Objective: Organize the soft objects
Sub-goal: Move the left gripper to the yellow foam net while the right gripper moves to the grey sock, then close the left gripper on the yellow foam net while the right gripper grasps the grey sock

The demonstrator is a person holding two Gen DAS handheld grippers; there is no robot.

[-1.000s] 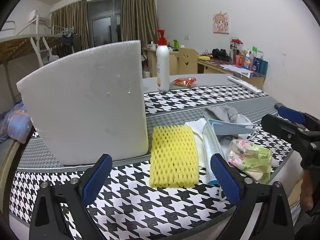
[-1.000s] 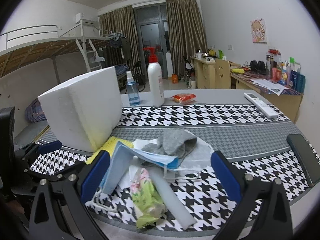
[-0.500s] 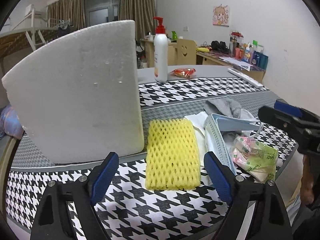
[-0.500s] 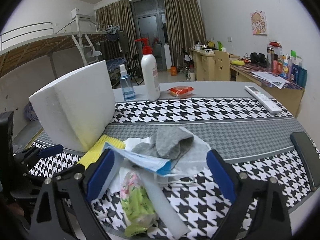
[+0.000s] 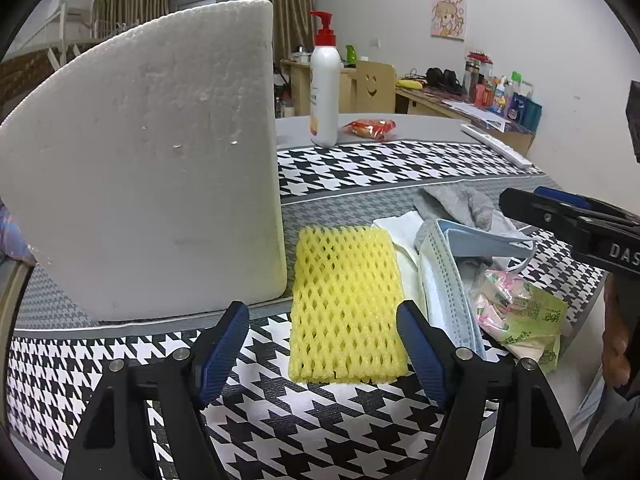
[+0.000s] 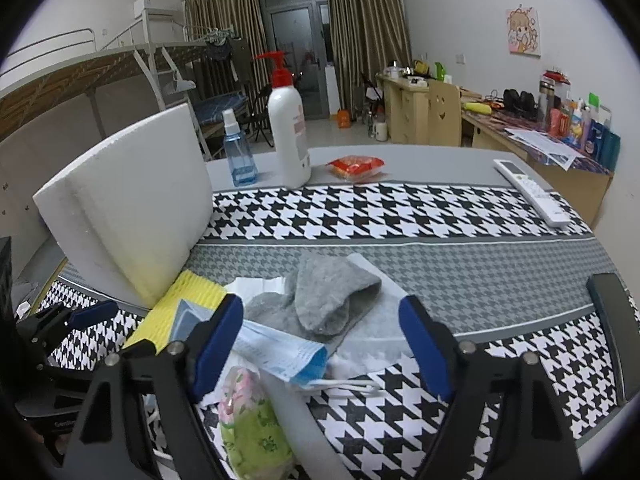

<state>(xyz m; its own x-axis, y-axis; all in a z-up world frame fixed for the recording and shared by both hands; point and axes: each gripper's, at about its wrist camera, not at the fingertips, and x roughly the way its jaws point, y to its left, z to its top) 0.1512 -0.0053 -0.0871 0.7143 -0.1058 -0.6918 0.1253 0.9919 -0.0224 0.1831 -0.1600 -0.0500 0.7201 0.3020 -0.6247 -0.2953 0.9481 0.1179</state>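
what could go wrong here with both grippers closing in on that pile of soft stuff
1. The grey sock, blue face mask and tissue pack overlap, so the right gripper, whose jaws have been closing around nothing yet, may drag several at once.
2. The yellow foam net lies beside the white foam block; the left gripper, also closing and empty, might nudge the block.

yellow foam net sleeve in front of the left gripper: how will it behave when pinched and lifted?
The yellow foam net sleeve is open mesh, so it likely weighs very little and compresses under the jaws. It lies flat and limp on the houndstooth tablecloth, so expect it to droop rather than stay stiff. Its right edge appears to overlap the white tissue, which may drag along.
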